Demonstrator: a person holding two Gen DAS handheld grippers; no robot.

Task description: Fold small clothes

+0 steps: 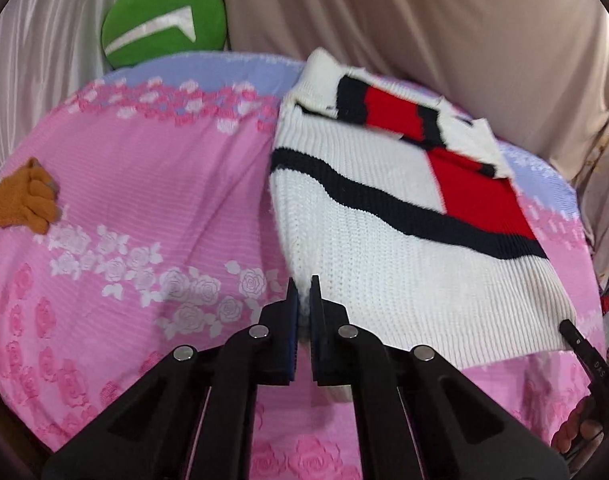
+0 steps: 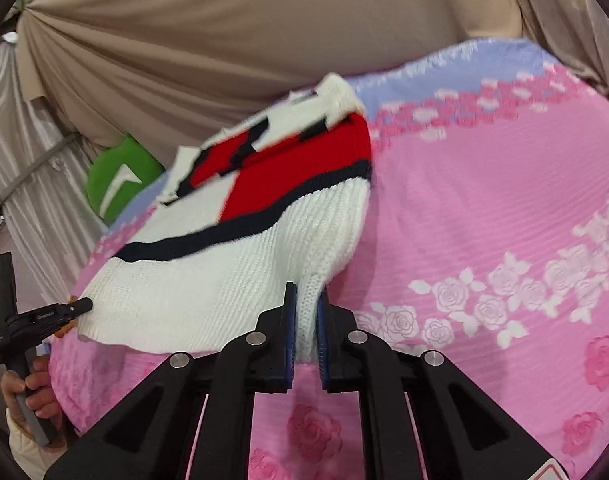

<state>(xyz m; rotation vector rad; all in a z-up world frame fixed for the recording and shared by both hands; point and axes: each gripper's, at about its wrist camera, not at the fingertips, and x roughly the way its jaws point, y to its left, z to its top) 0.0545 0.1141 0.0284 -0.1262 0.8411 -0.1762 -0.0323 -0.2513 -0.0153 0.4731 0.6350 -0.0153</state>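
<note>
Left wrist view shows your left hand-held gripper point(image 1: 303, 292) pinched together on the near-left hem corner of the knit sweater point(image 1: 384, 216), while the right wrist view shows your right hand-held gripper point(image 2: 306, 300) clamped on a bunched bit of hem at the near-right corner. The white sweater with its navy stripe and red blocks lies mostly spread on the pink rose-print bedsheet point(image 1: 144, 184), collar end farthest from you; at that far end the sleeves or upper part seem already turned in over the chest, though motion blur hides the layering. I judge you are early to midway: the sides look partly tucked, and the main bottom-to-collar fold is not yet done, with both hem corners in hand for it.

Around the sweater, open sheet lies on both sides. A brown glove point(image 1: 24, 200) sits well to the sweater's left, near the bed's edge, and a green cushion point(image 1: 164, 32) stands behind the sweater's far-left, clear of the folding path. Beige drapes hang just beyond the collar end, so carry the hem forward only as far as the collar.
</note>
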